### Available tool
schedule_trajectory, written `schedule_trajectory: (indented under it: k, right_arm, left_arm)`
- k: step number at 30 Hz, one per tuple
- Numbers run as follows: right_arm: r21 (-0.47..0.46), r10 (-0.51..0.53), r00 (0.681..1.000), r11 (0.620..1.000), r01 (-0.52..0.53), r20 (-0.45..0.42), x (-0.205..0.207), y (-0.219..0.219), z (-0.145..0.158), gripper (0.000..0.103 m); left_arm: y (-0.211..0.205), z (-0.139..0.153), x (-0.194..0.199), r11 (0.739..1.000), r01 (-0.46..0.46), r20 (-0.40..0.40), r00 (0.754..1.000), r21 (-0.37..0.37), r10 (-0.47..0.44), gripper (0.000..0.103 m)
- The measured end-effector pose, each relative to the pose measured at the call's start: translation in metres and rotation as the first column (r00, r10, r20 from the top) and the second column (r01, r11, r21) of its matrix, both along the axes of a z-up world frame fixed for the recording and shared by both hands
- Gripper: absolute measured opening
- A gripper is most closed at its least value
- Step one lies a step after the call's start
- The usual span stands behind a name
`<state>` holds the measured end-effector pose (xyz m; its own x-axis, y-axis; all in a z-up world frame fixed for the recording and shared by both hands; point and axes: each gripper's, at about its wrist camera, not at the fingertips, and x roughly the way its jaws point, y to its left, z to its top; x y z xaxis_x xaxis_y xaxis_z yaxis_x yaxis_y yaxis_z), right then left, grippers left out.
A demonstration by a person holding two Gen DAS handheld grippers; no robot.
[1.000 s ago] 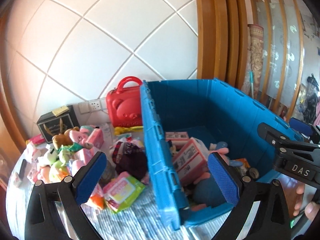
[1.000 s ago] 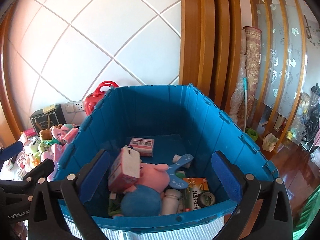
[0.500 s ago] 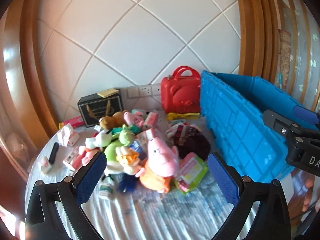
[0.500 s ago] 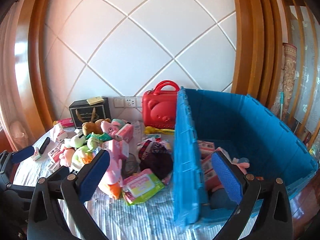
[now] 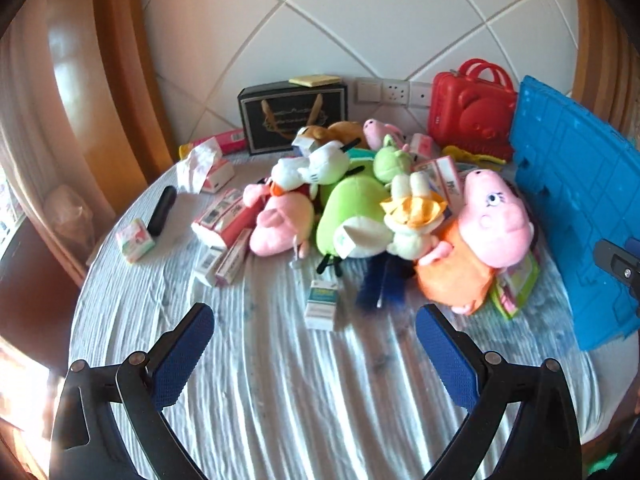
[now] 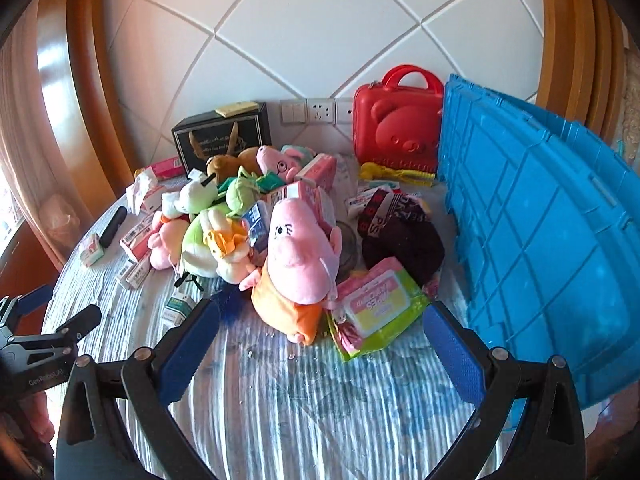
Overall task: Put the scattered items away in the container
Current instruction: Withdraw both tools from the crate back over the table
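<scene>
The round table (image 5: 320,400) wears a white cloth of crinkled, ribbed weave with faint blue print. At its right edge stands the blue container (image 6: 540,240), a rigid plastic crate whose outer wall is moulded in a grid of ribs; its inside is hidden in both views. Behind it, against the tiled wall, a glossy red case (image 6: 396,132) with a bear face pressed into its shell and a twin handle stands upright, and a black box (image 5: 294,118) with gold ornament carries a yellow pad on its lid.

The scattered items lie heaped at the middle of the table, outside the container. Nearest it is a soft pink pig plush (image 6: 300,256) in an orange dress, beside a rounded green plush (image 5: 352,216) and a dark knitted cloth (image 6: 400,232) with a red-lettered band. A flat green and pink wipes pack (image 6: 378,306), lettered "WIPES", touches the pig's side. Small cartons with barcodes, a white and green box (image 5: 321,300) and a black cylinder (image 5: 161,210) lie apart to the left.

The left gripper (image 5: 316,354) hangs over bare cloth, its blue ridged fingers (image 5: 182,360) spread wide and holding nothing. The right gripper (image 6: 320,348) is likewise spread and empty, its fingers (image 6: 452,354) framing the pig and wipes pack without touching them.
</scene>
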<state>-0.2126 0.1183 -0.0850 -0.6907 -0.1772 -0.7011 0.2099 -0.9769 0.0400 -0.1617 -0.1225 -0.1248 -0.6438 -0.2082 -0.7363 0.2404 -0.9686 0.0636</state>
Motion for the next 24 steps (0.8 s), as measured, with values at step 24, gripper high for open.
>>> schedule_trajectory:
  k: [24]
  right_arm:
    - [-0.093, 0.093, 0.979, 0.993, -0.077, 0.183, -0.054, -0.113, -0.096, 0.103]
  left_arm:
    - [-0.136, -0.091, -0.044, 0.998, -0.069, 0.195, 0.978, -0.007, 0.069, 0.101]
